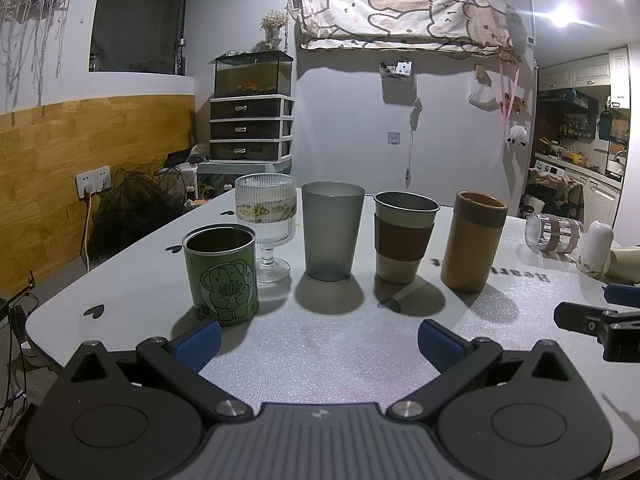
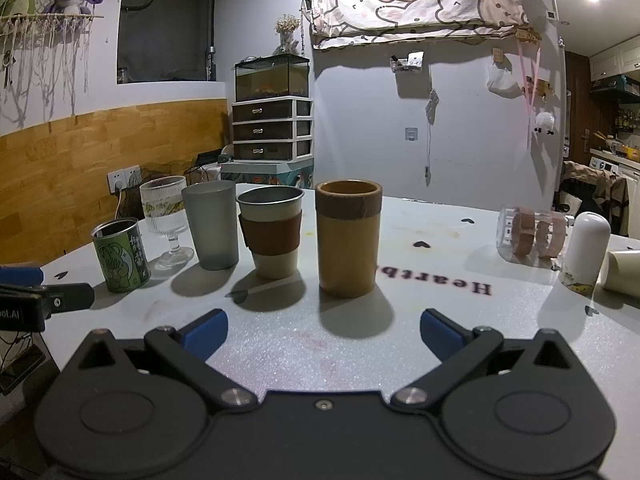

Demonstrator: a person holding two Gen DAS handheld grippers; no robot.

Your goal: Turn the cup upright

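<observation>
Several cups stand upright in a row on the white table (image 1: 328, 344): a green tin cup (image 1: 222, 276), a ribbed glass goblet (image 1: 267, 224), a grey tumbler (image 1: 331, 230), a sleeved metal cup (image 1: 404, 236) and a brown cup (image 1: 474, 240). At the right, a clear striped cup (image 2: 532, 232) lies on its side, a white cup (image 2: 586, 252) stands mouth down, and a paper cup (image 2: 622, 272) lies on its side. My left gripper (image 1: 320, 340) is open and empty in front of the row. My right gripper (image 2: 324, 332) is open and empty before the brown cup (image 2: 348, 236).
The table's left edge drops off beside the green tin. A drawer unit (image 1: 250, 128) with a fish tank stands behind the table. A kitchen area (image 1: 580, 140) lies at the far right.
</observation>
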